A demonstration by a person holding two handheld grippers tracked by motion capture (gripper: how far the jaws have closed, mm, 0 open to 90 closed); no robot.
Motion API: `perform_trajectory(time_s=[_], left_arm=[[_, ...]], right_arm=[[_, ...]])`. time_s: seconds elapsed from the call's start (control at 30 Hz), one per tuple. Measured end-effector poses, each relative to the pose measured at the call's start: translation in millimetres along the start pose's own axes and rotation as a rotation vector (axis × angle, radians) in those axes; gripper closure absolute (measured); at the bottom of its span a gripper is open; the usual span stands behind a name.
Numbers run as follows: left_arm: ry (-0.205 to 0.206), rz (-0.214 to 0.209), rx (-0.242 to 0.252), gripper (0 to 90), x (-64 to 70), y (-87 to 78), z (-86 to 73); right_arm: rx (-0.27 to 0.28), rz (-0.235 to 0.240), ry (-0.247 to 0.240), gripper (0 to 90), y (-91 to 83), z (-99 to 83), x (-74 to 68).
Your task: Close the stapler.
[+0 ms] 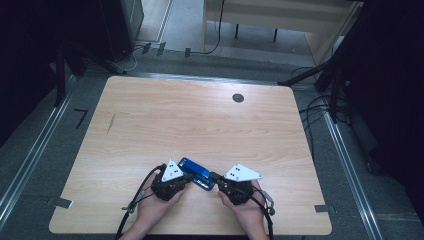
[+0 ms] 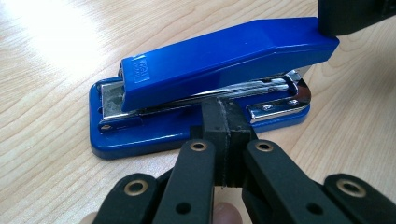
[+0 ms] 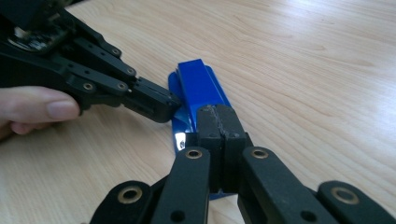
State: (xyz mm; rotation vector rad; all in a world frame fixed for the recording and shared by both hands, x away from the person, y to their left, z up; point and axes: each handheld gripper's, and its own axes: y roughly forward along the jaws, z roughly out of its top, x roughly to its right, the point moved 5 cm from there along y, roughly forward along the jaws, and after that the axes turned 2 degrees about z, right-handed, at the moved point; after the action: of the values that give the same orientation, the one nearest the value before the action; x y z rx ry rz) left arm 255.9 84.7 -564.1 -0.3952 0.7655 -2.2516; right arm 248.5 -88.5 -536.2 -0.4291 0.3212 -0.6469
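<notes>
Jaws of the left gripper (image 2: 223, 122) are pressed together with nothing between them, their joined tips touching the long side of the blue stapler (image 2: 205, 88), at the gap between its raised top arm and its base. The right gripper (image 3: 219, 122) likewise has its jaws closed flat against each other, tips resting on the stapler's front end, on top of the blue arm. In the high view the stapler (image 1: 196, 173) lies flat on the wooden table (image 1: 200, 115) near its front edge, between the two grippers. Its long axis runs diagonally, from far-left to near-right, with the hinged rear end pointing away from the person and the metal-nosed front toward the right gripper
</notes>
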Motion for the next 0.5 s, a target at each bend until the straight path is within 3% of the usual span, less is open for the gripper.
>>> perform_trajectory(time_s=[0.13,0.37,0.43,0.5], left_arm=[[0.000,0.001,0.000,90.0,0.0,0.0,0.0],[-0.002,0.000,-0.001,90.0,-0.2,0.0,0.0],[-0.004,-0.002,-0.004,90.0,-0.6,-0.3,0.0],[-0.008,-0.004,-0.001,90.0,-0.7,-0.1,0.1]], right_arm=[[0.004,0.014,-0.004,90.0,0.6,-1.6,-3.0],[-0.014,-0.059,0.026,90.0,-0.7,-2.5,2.2],[-0.008,-0.071,0.064,90.0,-3.2,-3.0,6.0],[0.030,-0.054,0.106,90.0,-6.9,-2.1,7.8]])
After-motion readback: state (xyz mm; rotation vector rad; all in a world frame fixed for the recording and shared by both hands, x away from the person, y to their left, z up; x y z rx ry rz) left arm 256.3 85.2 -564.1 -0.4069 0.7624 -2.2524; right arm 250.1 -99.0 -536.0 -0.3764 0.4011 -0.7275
